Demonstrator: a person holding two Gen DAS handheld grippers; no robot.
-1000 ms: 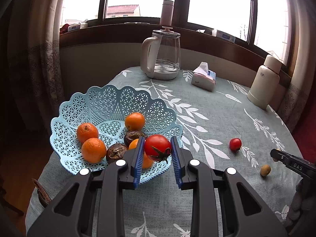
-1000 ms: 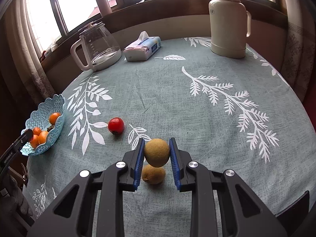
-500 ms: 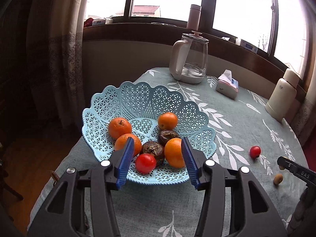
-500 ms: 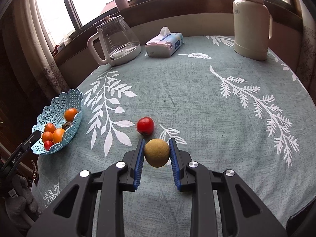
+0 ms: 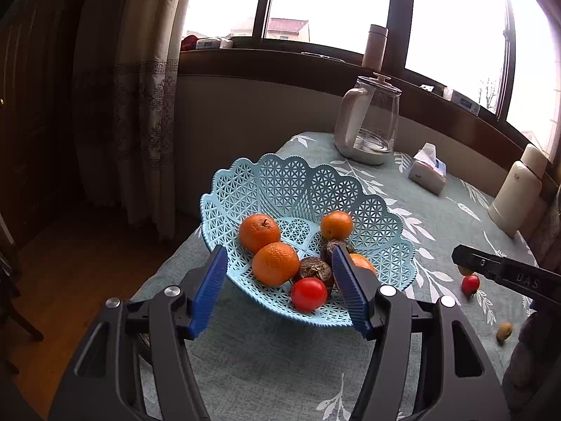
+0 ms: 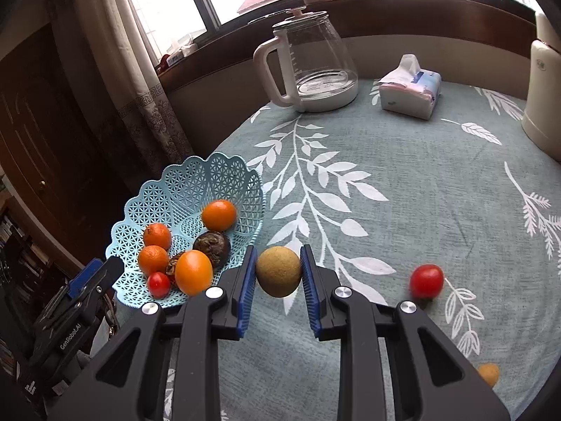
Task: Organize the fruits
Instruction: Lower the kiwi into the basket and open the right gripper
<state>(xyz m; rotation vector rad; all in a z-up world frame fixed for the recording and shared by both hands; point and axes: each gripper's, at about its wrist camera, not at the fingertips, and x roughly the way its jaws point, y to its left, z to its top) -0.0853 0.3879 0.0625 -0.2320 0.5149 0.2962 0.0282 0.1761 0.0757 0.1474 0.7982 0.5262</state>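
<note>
**Round Fruit On Its Way To The Basket**

Right wrist view shows the right gripper up close, clenched on a brown round fruit. The blue pads press its two sides, and it hangs above the table, just right of the blue basket.

It looks small, light and firm, with rough skin that should not slip. Holding it by the middle looks like the best way. Too hard a squeeze could bruise it.

At the near left, the left gripper is spread wide with nothing in it, at the near rim of the basket. Inside the basket lie oranges, dark fruits and a small tomato.

To the right, another tomato waits on the table, and a small yellow-brown fruit sits nearer. Far back stand a glass kettle and a tissue pack.
</note>
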